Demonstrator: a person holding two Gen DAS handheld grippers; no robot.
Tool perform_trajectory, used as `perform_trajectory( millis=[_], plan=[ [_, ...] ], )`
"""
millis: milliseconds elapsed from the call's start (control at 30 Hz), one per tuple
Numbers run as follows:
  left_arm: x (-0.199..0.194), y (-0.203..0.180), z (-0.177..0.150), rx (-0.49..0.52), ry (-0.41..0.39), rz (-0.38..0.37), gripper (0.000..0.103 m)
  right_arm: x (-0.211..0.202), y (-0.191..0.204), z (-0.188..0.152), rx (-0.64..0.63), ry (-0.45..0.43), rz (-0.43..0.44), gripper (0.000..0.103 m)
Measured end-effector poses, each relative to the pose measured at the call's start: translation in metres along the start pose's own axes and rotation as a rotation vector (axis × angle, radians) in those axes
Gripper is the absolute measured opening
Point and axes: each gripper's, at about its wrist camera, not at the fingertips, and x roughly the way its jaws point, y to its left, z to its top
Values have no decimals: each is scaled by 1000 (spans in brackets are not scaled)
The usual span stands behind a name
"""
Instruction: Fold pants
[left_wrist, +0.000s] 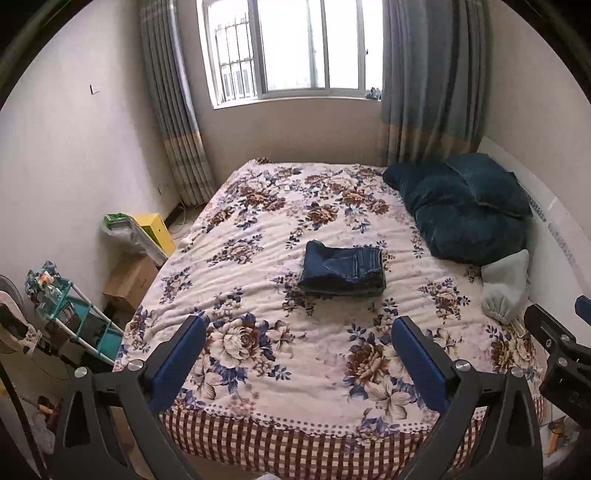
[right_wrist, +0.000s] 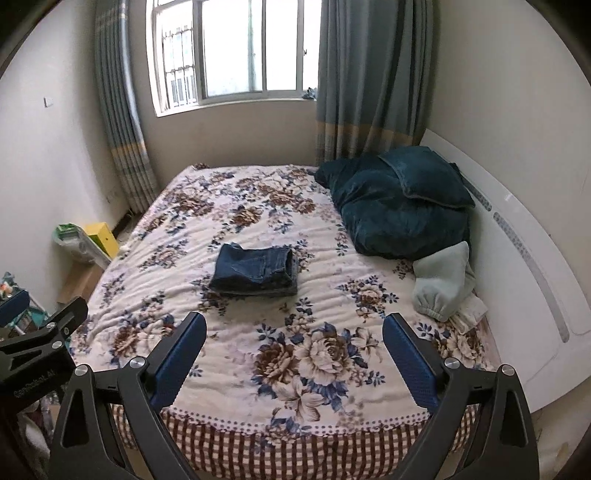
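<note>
Your left gripper (left_wrist: 298, 343) stands with its blue pads (left_wrist: 177, 363) spread wide and nothing between them; your right gripper (right_wrist: 294, 339) is likewise released and empty, both held back over the near edge of the bed (left_wrist: 295, 435). Beyond the fingers, toward the middle of each frame, the pants (left_wrist: 343, 268) lie already folded into a compact dark-blue stack on the flowered bedspread (right_wrist: 258, 354), well apart from both grippers. The stack's long axis runs left to right across the frame. In the left wrist view it sits just right of centre between the pads; in the right wrist view it sits left of centre (right_wrist: 256, 271), so it lies between your two grippers, neither plainly nearer. Judged from this, the folding looks complete. Hidden: the stack's underside and far edge, and its layer count. Each gripper shows in the other's view only as a cropped black edge.
</note>
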Motion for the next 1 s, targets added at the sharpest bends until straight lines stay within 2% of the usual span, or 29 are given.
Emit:
perform_trajectory(
  millis=[200, 467, 1000],
  plan=[
    [28, -6, 10, 20, 21, 11, 103, 33, 0, 14, -1, 16, -31, 98],
    [45, -10, 22, 22, 23, 27, 103, 71, 8, 27, -6, 41, -49, 98],
    [54, -10, 32, 9, -1, 0, 103, 86, 13, 32, 6, 10, -53, 100]
  ],
)
